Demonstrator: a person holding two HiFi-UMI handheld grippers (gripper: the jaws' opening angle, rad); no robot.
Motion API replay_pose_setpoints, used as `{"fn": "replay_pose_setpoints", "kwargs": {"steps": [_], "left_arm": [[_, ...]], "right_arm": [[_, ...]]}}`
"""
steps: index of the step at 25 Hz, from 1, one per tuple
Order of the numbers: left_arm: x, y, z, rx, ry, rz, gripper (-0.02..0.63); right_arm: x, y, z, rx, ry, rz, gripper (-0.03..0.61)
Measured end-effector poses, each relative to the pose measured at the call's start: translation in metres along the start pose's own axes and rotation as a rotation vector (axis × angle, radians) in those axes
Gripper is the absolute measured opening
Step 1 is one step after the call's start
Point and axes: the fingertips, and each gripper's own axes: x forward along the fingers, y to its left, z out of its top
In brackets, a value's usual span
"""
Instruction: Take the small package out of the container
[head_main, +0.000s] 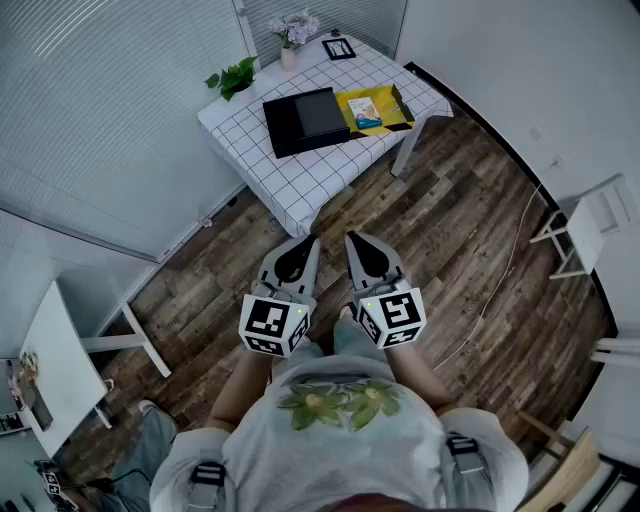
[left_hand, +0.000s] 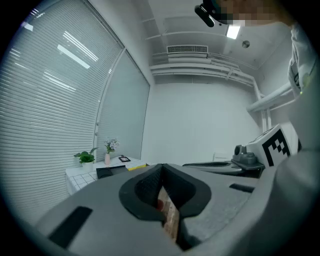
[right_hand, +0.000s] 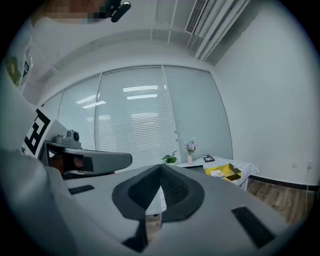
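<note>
The task is at its opening step, the approach. Both claws are held about level near the person's body, well short of the table (head_main: 300, 170). The left gripper (head_main: 305, 242) and right gripper (head_main: 355, 240) each have their jaws pressed together on nothing. The small package (head_main: 364, 111) lies inside the yellow container (head_main: 402, 104), far ahead of both tips. The next move likely calls for stepping closer, spreading one claw and reaching down over the package.

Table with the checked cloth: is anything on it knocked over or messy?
Nothing stands out. The flower vase and green plant stand upright, the small package lies inside the open yellow container, and nothing has spilled on the white checked tablecloth.
</note>
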Motion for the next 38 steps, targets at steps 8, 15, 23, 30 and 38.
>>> {"fn": "replay_pose_setpoints", "kwargs": {"steps": [8,15,23,30,38], "left_arm": [[0.018,-0.020,0.012,0.023,-0.016,-0.028,0.006],[0.052,-0.046,0.016,0.010,-0.032,-0.057,0.006],[0.087,-0.070,-0.003,-0.009,0.024,-0.058,0.006],[0.119,-0.051,-0.010,-0.029,0.055,-0.045,0.006],[0.185,-0.027,-0.013,-0.053,0.074,-0.069,0.006]], "right_arm": [[-0.008,-0.019,0.016,-0.020,-0.054,-0.023,0.006],[-0.016,-0.058,0.030,-0.048,-0.088,-0.041,0.006],[-0.022,-0.101,0.011,0.008,-0.032,-0.023,0.007],[-0.007,-0.127,-0.002,0.031,-0.009,-0.032,0.006],[0.030,-0.182,0.003,0.007,0.017,-0.074,0.008]]}}
